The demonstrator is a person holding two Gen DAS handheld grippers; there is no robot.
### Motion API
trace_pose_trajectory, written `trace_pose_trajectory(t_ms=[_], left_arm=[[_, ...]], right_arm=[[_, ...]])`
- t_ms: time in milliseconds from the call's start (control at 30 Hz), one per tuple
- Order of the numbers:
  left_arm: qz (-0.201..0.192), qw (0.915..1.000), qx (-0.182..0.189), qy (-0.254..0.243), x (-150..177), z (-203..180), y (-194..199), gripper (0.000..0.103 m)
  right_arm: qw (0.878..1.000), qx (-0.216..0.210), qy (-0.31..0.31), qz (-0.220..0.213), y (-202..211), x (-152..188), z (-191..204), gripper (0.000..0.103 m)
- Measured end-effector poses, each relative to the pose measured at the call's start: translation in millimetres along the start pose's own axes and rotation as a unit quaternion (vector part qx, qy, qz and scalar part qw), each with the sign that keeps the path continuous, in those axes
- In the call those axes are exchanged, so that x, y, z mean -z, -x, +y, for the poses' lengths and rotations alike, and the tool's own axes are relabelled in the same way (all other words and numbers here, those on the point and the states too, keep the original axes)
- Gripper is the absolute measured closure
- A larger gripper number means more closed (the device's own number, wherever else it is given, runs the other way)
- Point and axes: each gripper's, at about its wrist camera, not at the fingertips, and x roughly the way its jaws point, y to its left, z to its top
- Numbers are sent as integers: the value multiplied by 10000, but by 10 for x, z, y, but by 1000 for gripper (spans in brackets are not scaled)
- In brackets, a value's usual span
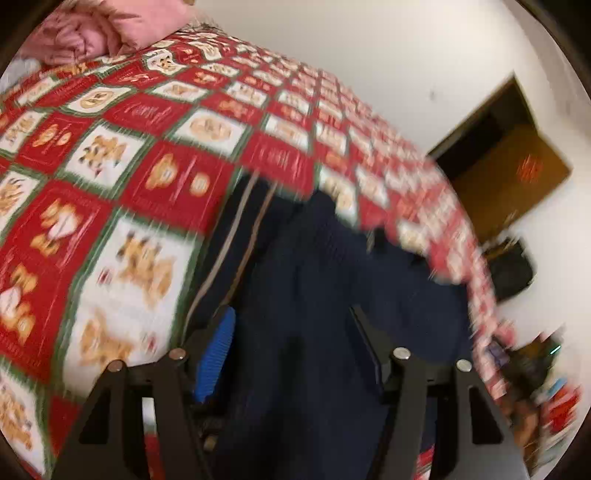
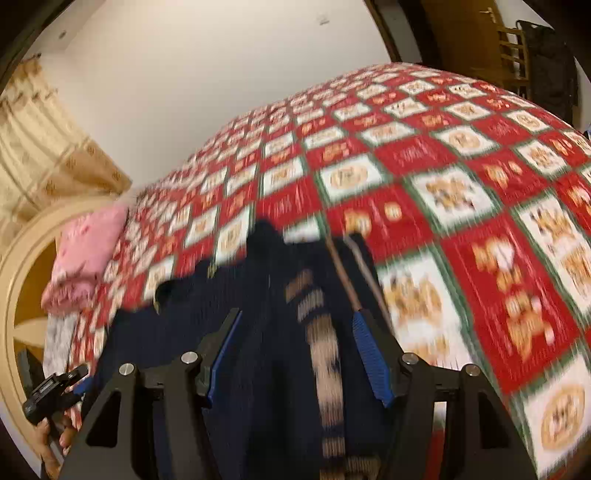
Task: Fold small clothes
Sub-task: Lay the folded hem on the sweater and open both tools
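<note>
A dark navy knitted garment (image 1: 314, 295) with tan stripes lies on the red, white and green patchwork quilt (image 1: 129, 155). In the left wrist view it fills the space between the blue-padded fingers (image 1: 218, 354) of my left gripper (image 1: 291, 332), whose jaws stand wide with the cloth between them. In the right wrist view the same garment (image 2: 266, 295), with a tan striped band (image 2: 325, 354), runs between the fingers (image 2: 369, 358) of my right gripper (image 2: 295, 343), also spread wide. Both views are motion-blurred, so any grip on the cloth is unclear.
A pink cushion (image 1: 92, 29) lies at the head of the bed, also in the right wrist view (image 2: 88, 251). A brown door (image 1: 509, 166) is in the white wall. The other gripper (image 2: 51, 391) shows at lower left. Curtains (image 2: 44, 147) hang at left.
</note>
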Motion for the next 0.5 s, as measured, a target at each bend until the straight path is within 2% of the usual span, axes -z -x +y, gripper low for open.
trace_pose_trajectory(t_ms=[33,133,200,267,300,367,400,467,500], left_arm=[[27,9999,-96,-122,91,12,4,41],[-11,9981,-413,-457,313,39,32,53],[-62,9969,-467,-623,371,20,72,54],[-97,9954,-565,-770,414,-10,109,55],[-110,9946,-609,-834,435,-28,127,55],[-136,9919,-771,-1004,486,-62,148,55],[-136,9886,-931,-1173,521,-90,138,55],[-139,9832,-1161,-1400,574,-126,93,57],[-162,9814,-1236,-1462,598,-115,81,58]], right_arm=[[9999,30,61,115,43,116,-21,41],[9993,209,105,299,180,419,-155,41],[9982,298,199,472,267,580,-206,41],[9969,187,340,686,293,691,-204,51],[9963,171,438,722,316,746,-186,60],[9939,298,726,776,325,838,-126,66],[9918,449,866,829,301,874,-101,78],[9880,858,995,809,262,891,-124,80],[9889,816,900,854,242,894,-167,80]])
